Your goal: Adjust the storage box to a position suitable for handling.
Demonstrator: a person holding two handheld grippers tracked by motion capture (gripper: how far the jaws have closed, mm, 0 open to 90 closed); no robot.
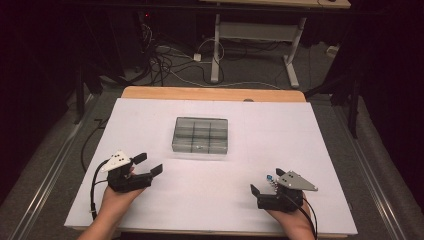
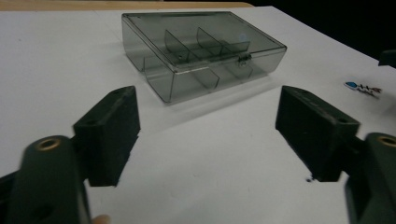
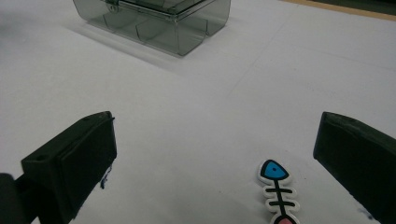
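Darkness fills the room behind our white surface [image 1: 210,200], where cables trail across the floor around a second desk's legs [image 1: 216,50]. We find the smoky clear compartment box [image 1: 200,135] shut at the middle of the surface, and a small fishbone sticker [image 3: 279,191] lying near the right edge. Our left hand-held gripper [image 1: 148,165] is spread with nothing between its jaws, and our right hand-held gripper [image 1: 262,184] is wide apart just over the sticker without touching it.

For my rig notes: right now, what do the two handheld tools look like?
Both are black, each with two blocky, flat-faced jaws. The left tool and right tool each carry a grey three-cornered plate on top and trail a black cable. No sleeves show.
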